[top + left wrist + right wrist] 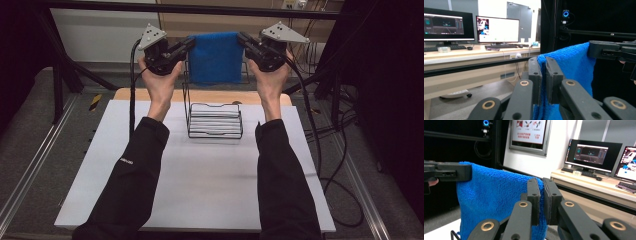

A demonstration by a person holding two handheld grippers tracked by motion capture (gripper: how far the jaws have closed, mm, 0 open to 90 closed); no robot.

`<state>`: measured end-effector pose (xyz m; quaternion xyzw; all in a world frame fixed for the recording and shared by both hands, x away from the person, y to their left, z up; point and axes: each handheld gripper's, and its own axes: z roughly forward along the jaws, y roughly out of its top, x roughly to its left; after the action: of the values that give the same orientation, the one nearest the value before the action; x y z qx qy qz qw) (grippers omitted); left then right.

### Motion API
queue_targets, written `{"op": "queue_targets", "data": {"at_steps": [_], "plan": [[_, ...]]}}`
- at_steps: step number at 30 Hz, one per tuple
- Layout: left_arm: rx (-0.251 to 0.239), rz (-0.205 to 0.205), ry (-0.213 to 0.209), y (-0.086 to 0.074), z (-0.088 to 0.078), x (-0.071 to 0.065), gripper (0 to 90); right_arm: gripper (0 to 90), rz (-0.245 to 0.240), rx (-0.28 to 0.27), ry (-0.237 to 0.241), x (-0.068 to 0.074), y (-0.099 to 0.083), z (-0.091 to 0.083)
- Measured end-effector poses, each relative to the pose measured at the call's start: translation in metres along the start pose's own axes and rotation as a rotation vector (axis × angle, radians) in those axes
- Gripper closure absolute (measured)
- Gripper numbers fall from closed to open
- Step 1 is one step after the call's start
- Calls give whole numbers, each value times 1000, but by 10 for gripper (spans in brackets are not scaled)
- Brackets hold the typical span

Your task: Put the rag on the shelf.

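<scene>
While the person's black-sleeved forearms reach up from the near edge of the white bench [200,195], each hand carries a gripper well above its surface. Past the bare near half of the bench, a black wire rack [215,120] stands toward the far side, with a low tier of wires at its front and a taller frame rising behind. Above that rack hangs the blue towel [216,57], stretched flat between the two hands, its lower edge dropping in front of the rack's upper frame. The left gripper [186,45] is clenched on the towel's upper left corner; in the left gripper view the black jaws pinch the blue cloth [571,65] between them. The right gripper [246,41] is clamped on the upper right corner, and the right gripper view shows its jaws pressed together on the cloth's edge [494,192]. Farther off, a wooden board [150,95] lies along the bench's far edge.
</scene>
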<state>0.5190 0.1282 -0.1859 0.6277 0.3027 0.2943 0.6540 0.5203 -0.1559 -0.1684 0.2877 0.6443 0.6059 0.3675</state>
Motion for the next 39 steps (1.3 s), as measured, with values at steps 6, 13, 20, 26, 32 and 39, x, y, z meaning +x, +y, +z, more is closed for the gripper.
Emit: {"op": "queue_targets", "data": {"at_steps": [6,13,20,26,32,39], "plan": [[28,16,-15,-9,-2,0,841,847,17,36,17,0,-11,-3],[48,15,-46,-20,-7,-6,839,846,29,54,34,-1,-23,-12],[78,29,-56,-28,-12,-9,837,844,36,72,54,2,-33,-19],[88,34,-68,-36,-16,-9,837,844,30,85,71,4,-35,-22],[107,9,-80,-40,-19,-8,834,842,19,104,86,8,-37,-25],[144,7,-95,-43,-24,-10,831,841,23,128,107,13,-41,-34]]}}
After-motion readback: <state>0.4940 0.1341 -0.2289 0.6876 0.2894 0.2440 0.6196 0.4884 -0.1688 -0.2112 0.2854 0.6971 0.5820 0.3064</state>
